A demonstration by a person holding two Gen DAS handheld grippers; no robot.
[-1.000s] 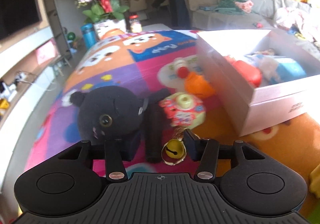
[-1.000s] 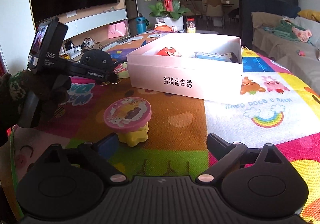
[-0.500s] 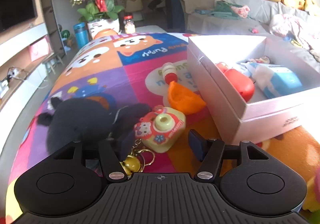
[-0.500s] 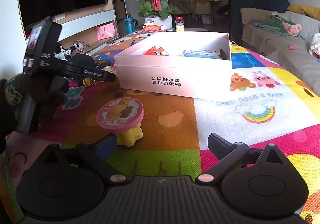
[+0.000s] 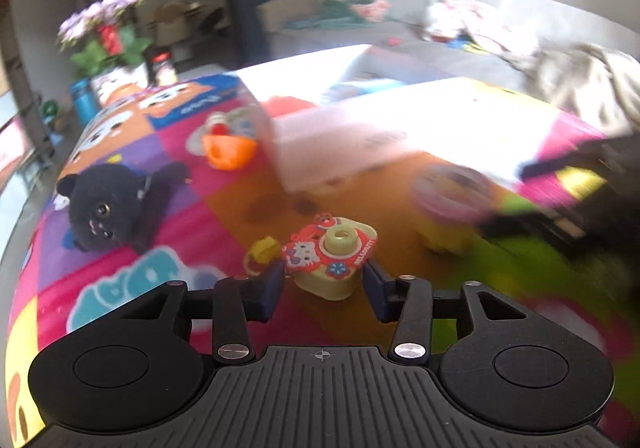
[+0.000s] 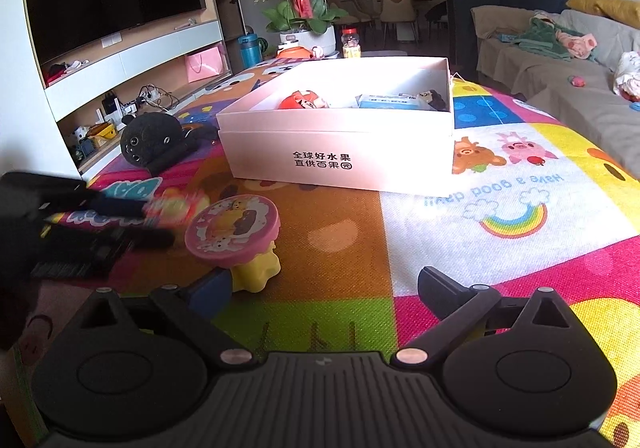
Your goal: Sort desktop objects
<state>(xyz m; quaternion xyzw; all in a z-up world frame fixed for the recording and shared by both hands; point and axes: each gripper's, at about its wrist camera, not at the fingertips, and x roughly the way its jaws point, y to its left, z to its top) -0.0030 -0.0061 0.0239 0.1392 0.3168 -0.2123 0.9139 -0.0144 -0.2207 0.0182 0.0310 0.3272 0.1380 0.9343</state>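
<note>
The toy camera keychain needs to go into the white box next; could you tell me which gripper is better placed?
Left. The left gripper brackets the toy camera; the right gripper is open and empty.

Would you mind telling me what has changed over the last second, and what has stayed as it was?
The left gripper has swung away from the black plush cat and closed its fingers on the toy camera, whose yellow bell dangles beside it. The right gripper stays open and empty beside the pink-topped toy. The white box and the cat have not moved.
</note>
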